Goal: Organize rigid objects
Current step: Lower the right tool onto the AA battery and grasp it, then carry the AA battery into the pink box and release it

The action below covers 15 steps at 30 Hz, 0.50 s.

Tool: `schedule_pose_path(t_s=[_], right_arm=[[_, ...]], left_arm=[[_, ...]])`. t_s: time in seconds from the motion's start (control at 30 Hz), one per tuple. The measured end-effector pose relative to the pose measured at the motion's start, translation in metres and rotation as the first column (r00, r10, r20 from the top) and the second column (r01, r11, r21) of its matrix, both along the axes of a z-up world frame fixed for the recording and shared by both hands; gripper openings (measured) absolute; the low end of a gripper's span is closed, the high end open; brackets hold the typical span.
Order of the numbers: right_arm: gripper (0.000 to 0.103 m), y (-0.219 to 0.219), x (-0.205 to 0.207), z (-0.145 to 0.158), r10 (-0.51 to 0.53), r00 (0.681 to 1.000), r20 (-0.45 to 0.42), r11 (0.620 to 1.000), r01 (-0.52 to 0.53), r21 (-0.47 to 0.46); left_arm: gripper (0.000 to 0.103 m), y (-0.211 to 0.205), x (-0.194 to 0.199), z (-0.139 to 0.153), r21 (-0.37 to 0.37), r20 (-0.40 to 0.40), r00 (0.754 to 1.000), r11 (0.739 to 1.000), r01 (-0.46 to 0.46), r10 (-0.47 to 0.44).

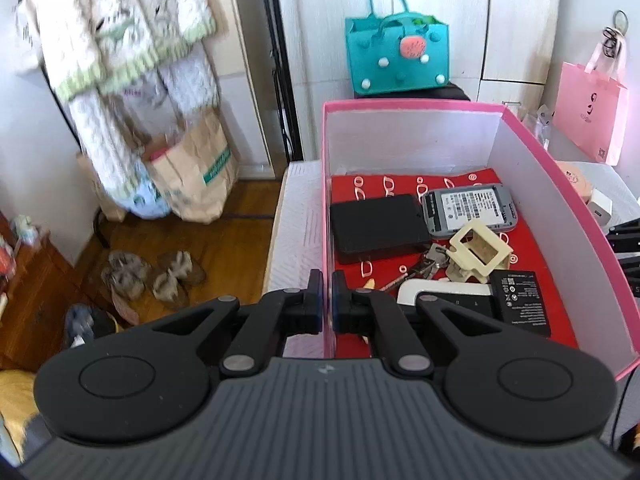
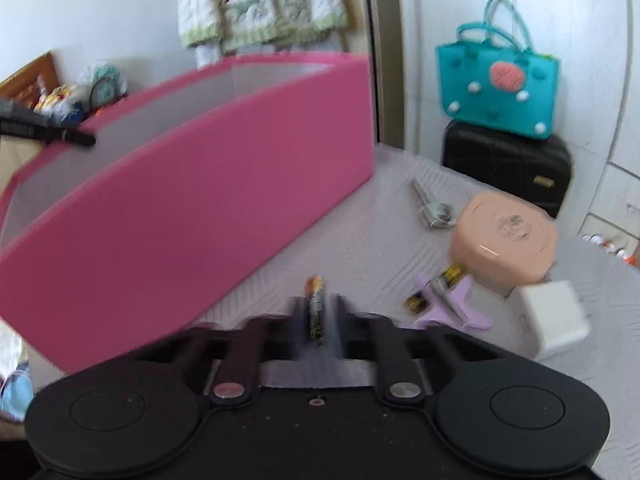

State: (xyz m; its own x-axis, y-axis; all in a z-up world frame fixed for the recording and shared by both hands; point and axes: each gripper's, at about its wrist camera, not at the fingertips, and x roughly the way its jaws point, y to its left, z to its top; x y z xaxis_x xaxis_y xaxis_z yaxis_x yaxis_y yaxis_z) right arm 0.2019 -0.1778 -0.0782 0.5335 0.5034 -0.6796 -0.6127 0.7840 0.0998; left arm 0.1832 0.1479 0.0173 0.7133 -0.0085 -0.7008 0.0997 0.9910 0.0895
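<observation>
- The left gripper (image 1: 327, 300), bottom centre of the left wrist view, has its jaws pressed nearly together across the near left wall of the pink box (image 1: 560, 184), pinching that wall.
- The right gripper (image 2: 316, 320), bottom centre of the right wrist view, pinches an AA battery (image 2: 315, 304) that stands upright between its blurred fingers, just right of the box's outer side.
- A pale quilted surface (image 2: 360, 216) carries everything; a teal felt bag (image 2: 498, 92) sits on a black suitcase (image 2: 508, 164) at upper right.
- The box holds a black case (image 1: 376, 228), a grey battery pack (image 1: 468, 210), a cream plastic frame (image 1: 480, 250), keys (image 1: 428, 260) and a black battery (image 1: 520, 300).
- On the surface at right lie a peach round case (image 2: 506, 240), a white charger (image 2: 550, 320), a lilac clip (image 2: 452, 308), a second AA battery (image 2: 438, 286) and a key (image 2: 432, 206).
</observation>
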Motion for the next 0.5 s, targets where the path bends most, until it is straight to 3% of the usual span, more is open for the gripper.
schedule_pose_path(t_s=[0.07, 0.2, 0.37, 0.5], right_arm=[[0.012, 0.002, -0.007, 0.0, 0.013, 0.999, 0.033, 0.999, -0.012, -0.037], [0.012, -0.001, -0.015, 0.012, -0.005, 0.999, 0.051, 1.0, 0.005, 0.0], [0.012, -0.003, -0.029, 0.055, -0.055, 0.986, 0.16, 0.997, 0.046, 0.061], [0.012, 0.008, -0.034, 0.093, -0.03, 0.974, 0.225, 0.99, -0.002, 0.139]], left_arm=[[0.003, -0.002, -0.001, 0.001, 0.019, 0.009, 1.0, 1.0, 0.005, -0.005], [0.003, -0.002, 0.004, 0.001, 0.019, -0.01, 1.0, 1.0, 0.009, -0.008], [0.003, 0.002, 0.008, -0.001, -0.003, -0.022, 1.0, 1.0, 0.011, -0.011], [0.003, 0.005, 0.008, -0.001, -0.026, -0.01, 1.0, 1.0, 0.016, -0.016]])
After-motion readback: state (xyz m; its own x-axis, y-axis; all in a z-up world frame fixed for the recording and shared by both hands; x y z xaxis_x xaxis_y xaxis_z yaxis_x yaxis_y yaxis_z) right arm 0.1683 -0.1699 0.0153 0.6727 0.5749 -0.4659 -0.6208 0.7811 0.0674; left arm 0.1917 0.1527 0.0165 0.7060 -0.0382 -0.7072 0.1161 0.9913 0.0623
